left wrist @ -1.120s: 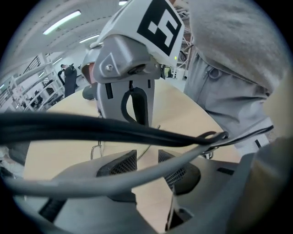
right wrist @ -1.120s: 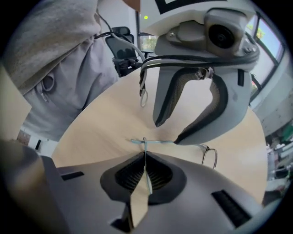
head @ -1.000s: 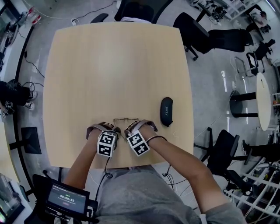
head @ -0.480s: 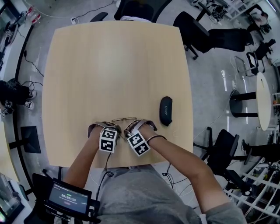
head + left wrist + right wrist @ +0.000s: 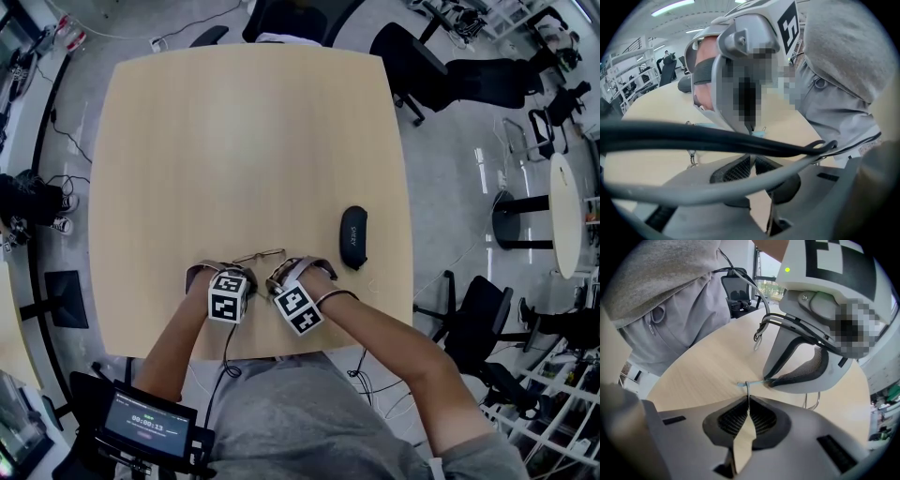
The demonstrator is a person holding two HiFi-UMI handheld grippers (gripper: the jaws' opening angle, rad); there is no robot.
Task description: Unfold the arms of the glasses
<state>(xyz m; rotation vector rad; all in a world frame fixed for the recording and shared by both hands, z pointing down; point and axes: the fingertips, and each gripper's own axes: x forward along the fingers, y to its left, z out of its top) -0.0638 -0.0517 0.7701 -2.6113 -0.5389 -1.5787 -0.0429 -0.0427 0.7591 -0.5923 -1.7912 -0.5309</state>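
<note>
Thin wire-framed glasses (image 5: 259,255) lie near the front edge of the wooden table (image 5: 244,141), just beyond both hands. My right gripper (image 5: 280,273) is shut on a thin wire part of the frame (image 5: 747,391). My left gripper (image 5: 241,271) faces it from the left, and its jaws are closing on the teal-tipped arm (image 5: 749,383). In the left gripper view the pads (image 5: 740,168) have almost met around that thin arm (image 5: 758,133). Wire lens rims (image 5: 813,403) show behind the left jaw. Both grippers point steeply down, close together.
A black glasses case (image 5: 352,236) lies to the right of the glasses. The table's front edge and the person's grey sweater (image 5: 309,412) are right behind the hands. Office chairs (image 5: 422,66) stand on the floor beyond the table.
The left gripper's jaws have gone from wide open to nearly shut on the glasses arm. The glasses have shifted slightly left and tilted. The right gripper has stayed in place.
</note>
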